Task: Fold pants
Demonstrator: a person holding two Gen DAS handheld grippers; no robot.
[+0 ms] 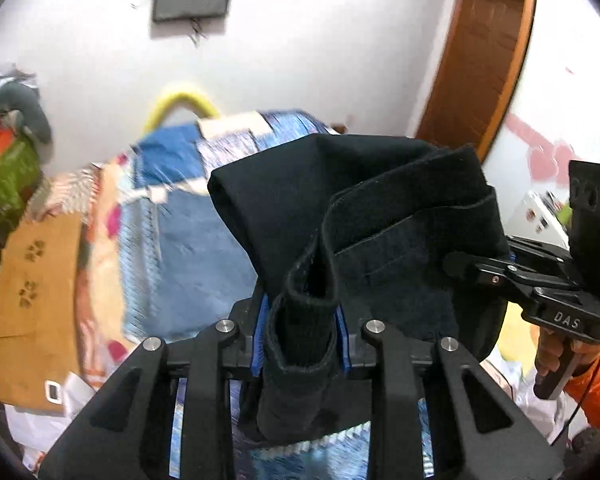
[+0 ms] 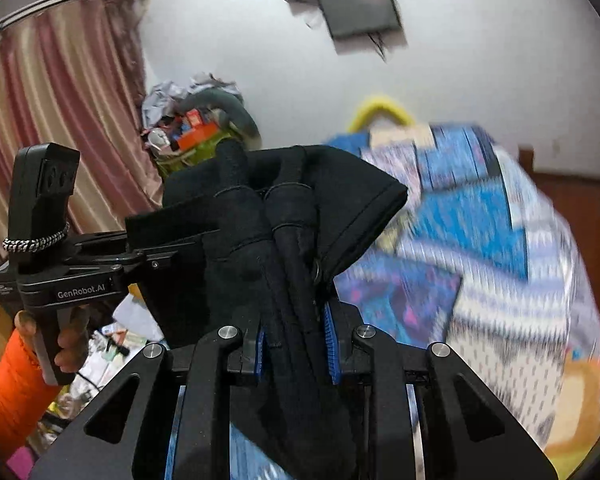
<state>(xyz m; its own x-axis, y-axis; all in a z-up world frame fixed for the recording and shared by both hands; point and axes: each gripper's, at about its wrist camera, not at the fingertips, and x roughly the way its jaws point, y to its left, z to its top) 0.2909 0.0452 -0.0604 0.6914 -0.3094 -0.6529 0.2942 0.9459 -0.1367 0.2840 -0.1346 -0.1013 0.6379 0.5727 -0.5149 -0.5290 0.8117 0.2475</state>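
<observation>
The black pants [image 1: 364, 216] hang in the air between my two grippers, above the bed. My left gripper [image 1: 302, 332] is shut on a bunched end of the waistband, which sticks up between its blue pads. My right gripper [image 2: 296, 344] is shut on several gathered folds of the pants [image 2: 284, 232]. In the left wrist view the right gripper [image 1: 480, 268] shows at the right, clamped on the cloth's far edge. In the right wrist view the left gripper [image 2: 156, 256] shows at the left, also on the cloth. The lower part of the pants is hidden.
A bed with a blue patterned quilt [image 1: 188, 232] lies below and ahead. A brown blanket [image 1: 36, 304] lies at its left. A pile of clothes and boxes [image 2: 192, 128] stands by the pink curtain [image 2: 56, 120]. A wooden door frame [image 1: 484, 64] stands at the right. Papers litter the floor [image 2: 112, 344].
</observation>
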